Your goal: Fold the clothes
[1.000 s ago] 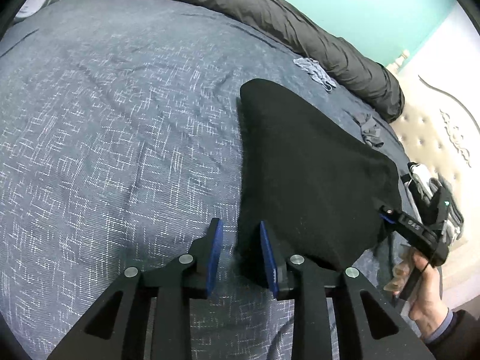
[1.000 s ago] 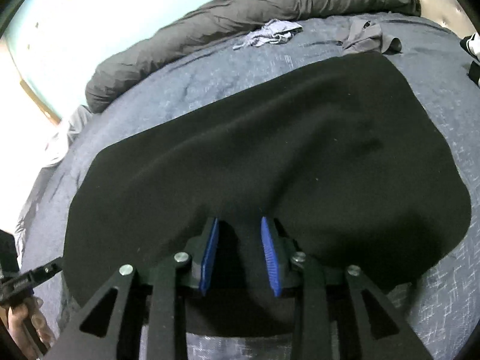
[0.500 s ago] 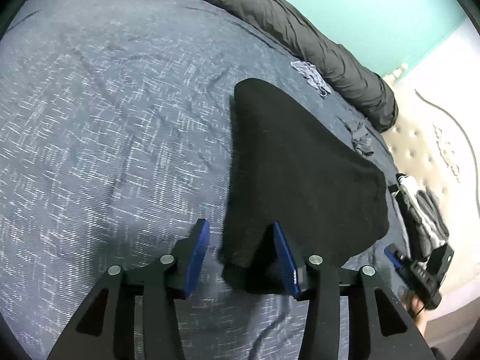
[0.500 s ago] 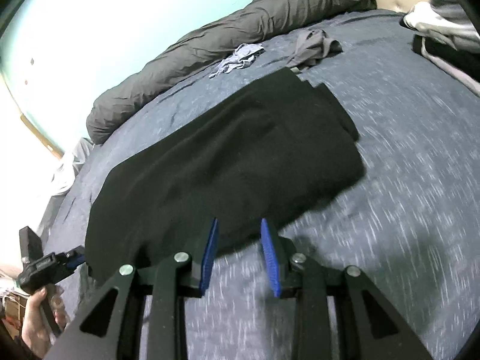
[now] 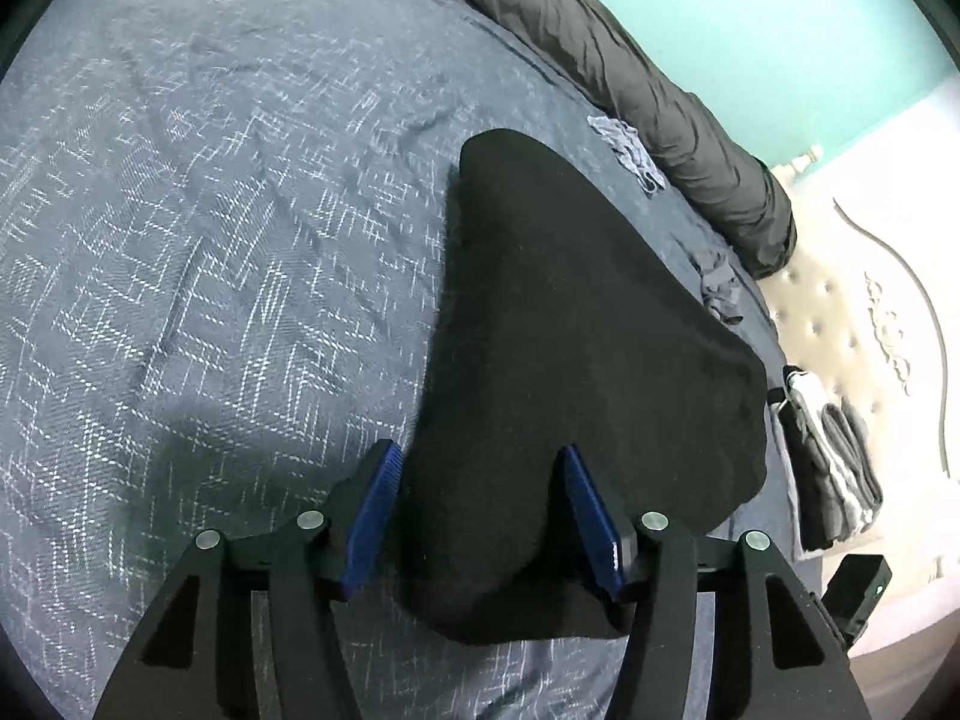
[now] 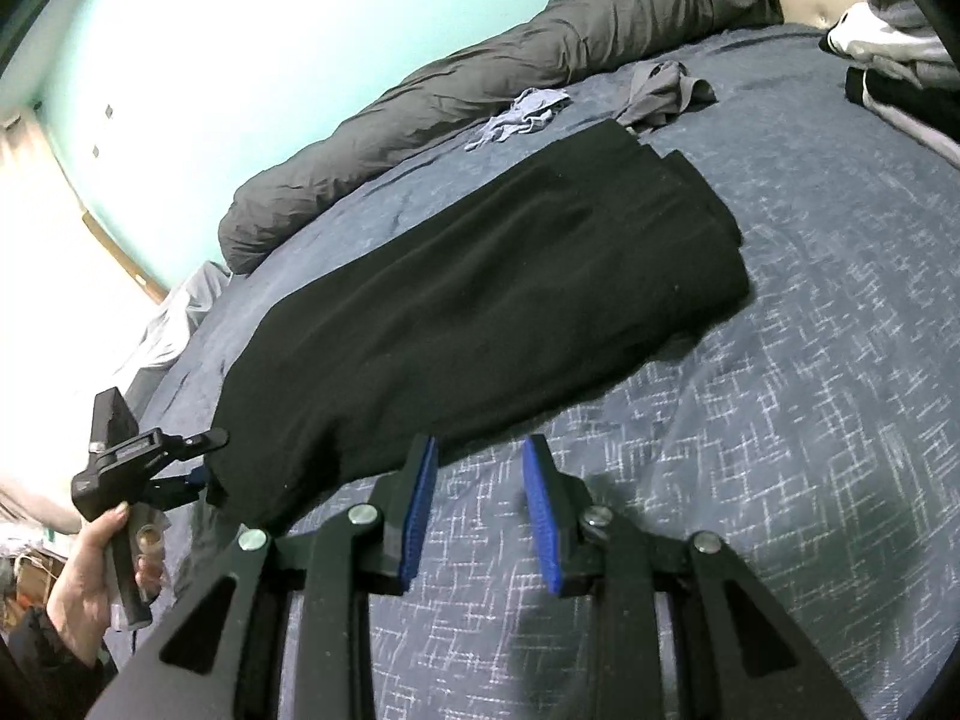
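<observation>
A black garment (image 5: 576,348) lies folded into a long strip on the blue patterned bedspread (image 5: 198,276). My left gripper (image 5: 480,510) is open wide, and the near end of the garment lies between its blue pads without being pinched. The right wrist view shows the same garment (image 6: 492,312) running away to the upper right. My right gripper (image 6: 480,510) is open over bare bedspread, just off the garment's long edge. At the garment's left end, a hand (image 6: 90,588) holds the left gripper (image 6: 186,459).
A rolled grey duvet (image 6: 510,78) lies along the teal wall. A small pale blue cloth (image 6: 522,114) and a grey cloth (image 6: 666,90) sit beyond the garment. A stack of folded clothes (image 5: 834,474) rests by the tufted headboard (image 5: 840,312).
The right gripper has drawn back off the garment onto the bedspread. The garment now lies as a narrower strip. The left gripper has opened wider and slid forward around the garment's end.
</observation>
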Demonstrator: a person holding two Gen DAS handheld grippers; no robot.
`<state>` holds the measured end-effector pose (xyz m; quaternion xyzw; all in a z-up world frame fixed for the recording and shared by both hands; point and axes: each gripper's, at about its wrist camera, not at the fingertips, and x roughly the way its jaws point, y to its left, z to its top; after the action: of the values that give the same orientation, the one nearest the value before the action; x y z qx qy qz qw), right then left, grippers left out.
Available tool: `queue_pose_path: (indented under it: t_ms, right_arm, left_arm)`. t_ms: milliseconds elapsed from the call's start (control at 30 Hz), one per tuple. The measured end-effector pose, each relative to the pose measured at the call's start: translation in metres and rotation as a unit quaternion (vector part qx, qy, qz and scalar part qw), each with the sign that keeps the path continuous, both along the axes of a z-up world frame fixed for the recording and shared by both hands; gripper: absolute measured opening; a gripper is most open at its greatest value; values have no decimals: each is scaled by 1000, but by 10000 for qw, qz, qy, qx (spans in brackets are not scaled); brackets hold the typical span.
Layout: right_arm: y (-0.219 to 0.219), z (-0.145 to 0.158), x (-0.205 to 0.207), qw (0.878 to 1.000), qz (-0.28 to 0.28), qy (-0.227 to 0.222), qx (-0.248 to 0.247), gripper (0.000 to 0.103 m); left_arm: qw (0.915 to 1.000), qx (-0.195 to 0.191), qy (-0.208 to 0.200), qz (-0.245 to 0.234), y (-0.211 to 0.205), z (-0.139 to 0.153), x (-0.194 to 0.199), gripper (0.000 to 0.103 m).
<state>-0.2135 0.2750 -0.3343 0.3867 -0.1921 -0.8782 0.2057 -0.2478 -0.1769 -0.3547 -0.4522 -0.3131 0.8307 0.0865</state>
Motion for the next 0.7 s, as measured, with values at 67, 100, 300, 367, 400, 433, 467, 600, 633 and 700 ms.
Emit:
queue_pose_path:
  t_ms: [67,100,300,367,400,433,467,600,633,700]
  right_arm:
    - [0,0,-1,10000,11,-8,-55,30]
    - [1,0,-2,10000,16,-10,-78,30]
    - [3,7,-5,10000,-50,32,-8,30]
    - [6,8,-7,9999,-102,-1,18,30]
    - [8,7,-8,9999,-129,-23,16,30]
    - [10,7,-9,9999,-149,-45,-13,30]
    - [12,7,-10,9998,-168,-61,-45,30]
    - [22,6,-12,9994,-268,-115,-170,30]
    - [24,7,-13,9993,-291,-120,-201,30]
    - [29,8,-14,9990,-333,-126,-262,30]
  left_arm:
    - [10000,28,7,53,0,0,-1,60]
    - [10000,33,1,70,0,-1,-2,60]
    - [9999,6,112,79,7,5,-5,41]
    - [9999,1,152,73,9,8,-7,32]
    - [9998,-2,172,70,10,9,-7,28]
    - [9998,-5,193,68,12,10,-8,25]
    - [9998,-7,213,65,13,11,-9,25]
    - [9993,-44,382,31,18,24,-8,23]
    - [9990,-63,443,16,20,29,-7,22]
    - [9983,-103,565,-15,26,39,-6,22]
